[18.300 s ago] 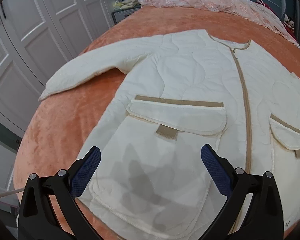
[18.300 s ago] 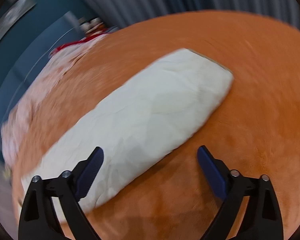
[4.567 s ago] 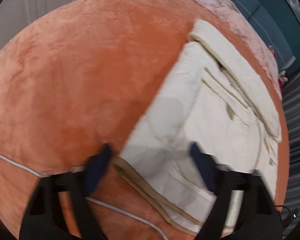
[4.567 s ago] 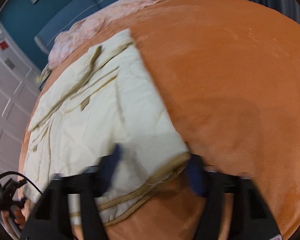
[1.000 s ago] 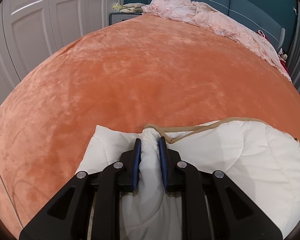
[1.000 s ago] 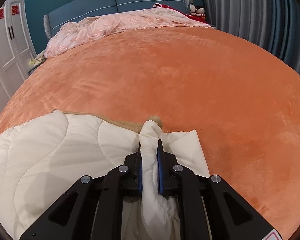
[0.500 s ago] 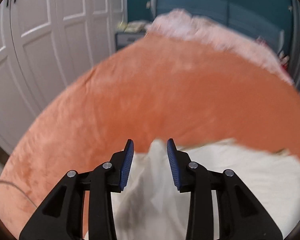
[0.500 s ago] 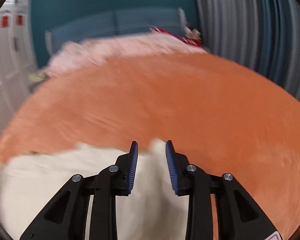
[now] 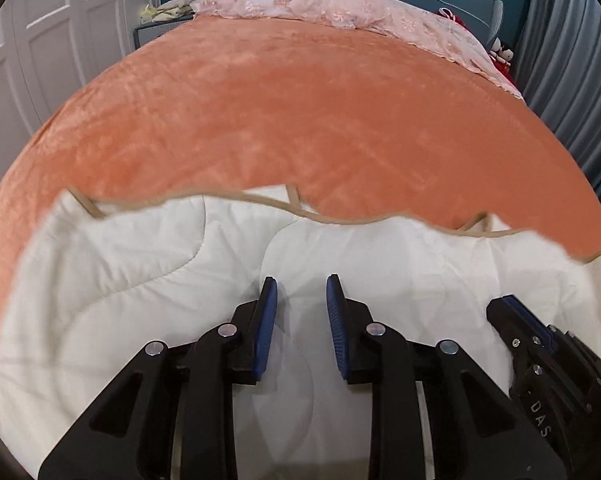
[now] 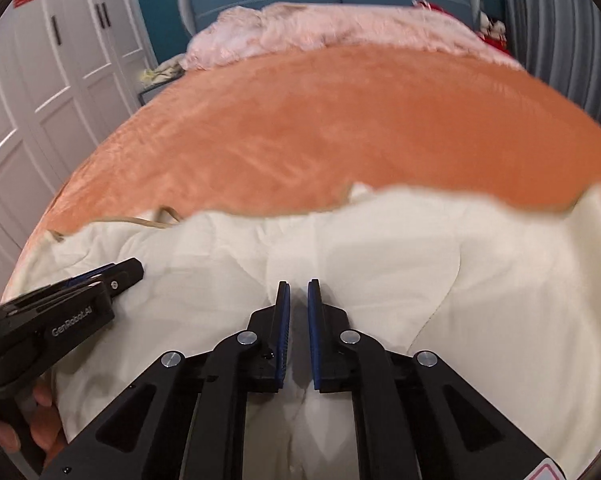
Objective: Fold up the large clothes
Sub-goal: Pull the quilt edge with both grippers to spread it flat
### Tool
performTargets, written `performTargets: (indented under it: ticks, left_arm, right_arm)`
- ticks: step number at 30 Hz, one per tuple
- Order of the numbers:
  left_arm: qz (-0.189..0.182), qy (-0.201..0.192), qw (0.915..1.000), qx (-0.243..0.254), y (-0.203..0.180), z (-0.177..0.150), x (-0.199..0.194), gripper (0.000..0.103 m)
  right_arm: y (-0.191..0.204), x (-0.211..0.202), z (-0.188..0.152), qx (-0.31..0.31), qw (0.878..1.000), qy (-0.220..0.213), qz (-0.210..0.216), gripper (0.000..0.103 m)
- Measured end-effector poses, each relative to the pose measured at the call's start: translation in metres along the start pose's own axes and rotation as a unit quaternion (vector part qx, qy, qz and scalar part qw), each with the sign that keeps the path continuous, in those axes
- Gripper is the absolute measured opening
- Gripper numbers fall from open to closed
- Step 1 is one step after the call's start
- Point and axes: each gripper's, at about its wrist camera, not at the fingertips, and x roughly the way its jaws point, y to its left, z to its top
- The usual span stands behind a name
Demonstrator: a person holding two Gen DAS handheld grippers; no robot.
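- L gripper (image 9: 298, 300): jaws parted a fair gap, nothing between the pads, released. Hangs over the jacket (image 9: 140, 280); can't tell if tips touch the cloth.
- R gripper (image 10: 296, 298): jaws parted only a narrow slit, also empty. Same doubt re contact w/ the fabric under it.
- Each gripper shows in the other's view, side by side, both over the near part of the jacket.
- Jacket lies at the near end of the bed (image 9: 300, 120), a compact cream slab w/ quilted side up. Tan trim (image 9: 340, 220) runs along its far edge, wavy, w/ lower layers peeking out beyond it.
- Judgement: fold looks mostly done, since no sleeves stick out and layers are stacked. Left: prob. smoothing that ragged far edge, maybe one more fold.
- Farther: bare orange cover, then a pink quilt (image 9: 340, 4) heaped at the headboard.
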Motion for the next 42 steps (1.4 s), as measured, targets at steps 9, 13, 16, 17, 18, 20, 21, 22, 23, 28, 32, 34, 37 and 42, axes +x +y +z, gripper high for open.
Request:
performTargets:
  ticks: [9,13,16,17,18,20,21,22,23,28,32,34,37,42]
  left_arm:
    - [0.025,-0.034,0.9989,0.019,-0.008,-0.012,0.016,0.025]
    - [0.031,-0.042,0.9984,0.021,-0.010,-0.013,0.019,0.025]
    - [0.044,-0.048,0.9975,0.028,-0.013,-0.013,0.021,0.025]
    - [0.048,-0.049,0.9972,0.030,-0.014,-0.013,0.022,0.025]
    - [0.051,-0.051,0.9969,0.031,-0.015,-0.013,0.022,0.025]
    - [0.054,-0.053,0.9966,0.033,-0.015,-0.013,0.023,0.025]
    - [0.055,-0.054,0.9965,0.033,-0.015,-0.012,0.024,0.025]
    - [0.056,-0.055,0.9964,0.033,-0.015,-0.012,0.024,0.025]
    - [0.057,-0.056,0.9963,0.034,-0.015,-0.012,0.024,0.025]
    - [0.065,-0.061,0.9953,0.037,-0.018,-0.014,0.025,0.025]
    - [0.069,-0.065,0.9947,0.039,-0.020,-0.015,0.025,0.025]
    - [0.071,-0.066,0.9945,0.039,-0.020,-0.015,0.026,0.025]
    - [0.074,-0.068,0.9942,0.040,-0.021,-0.016,0.026,0.025]
    - [0.080,-0.071,0.9934,0.042,-0.023,-0.017,0.027,0.025]
  right_arm:
    - [0.006,0.021,-0.010,-0.012,1.000,-0.006,-0.018,0.006]
    - [0.008,0.022,-0.009,-0.017,0.999,-0.015,-0.025,0.006]
    - [0.010,0.023,-0.010,-0.019,0.999,-0.020,-0.029,0.006]
    - [0.011,0.023,-0.010,-0.020,0.999,-0.021,-0.030,0.006]
    - [0.011,0.024,-0.010,-0.020,0.999,-0.021,-0.030,0.006]
    - [0.012,0.025,-0.011,-0.021,0.999,-0.023,-0.031,0.006]
    - [0.012,0.025,-0.011,-0.021,0.999,-0.023,-0.032,0.006]
    - [0.012,0.025,-0.011,-0.022,0.999,-0.024,-0.033,0.006]
    - [0.013,0.025,-0.011,-0.022,0.999,-0.025,-0.033,0.006]
    - [0.016,0.027,-0.012,-0.025,0.998,-0.029,-0.039,0.006]
    - [0.017,0.028,-0.013,-0.028,0.998,-0.032,-0.043,0.006]
    - [0.017,0.028,-0.013,-0.028,0.998,-0.032,-0.044,0.006]
    - [0.017,0.028,-0.013,-0.029,0.998,-0.034,-0.045,0.006]
    - [0.019,0.030,-0.013,-0.031,0.997,-0.037,-0.051,0.006]
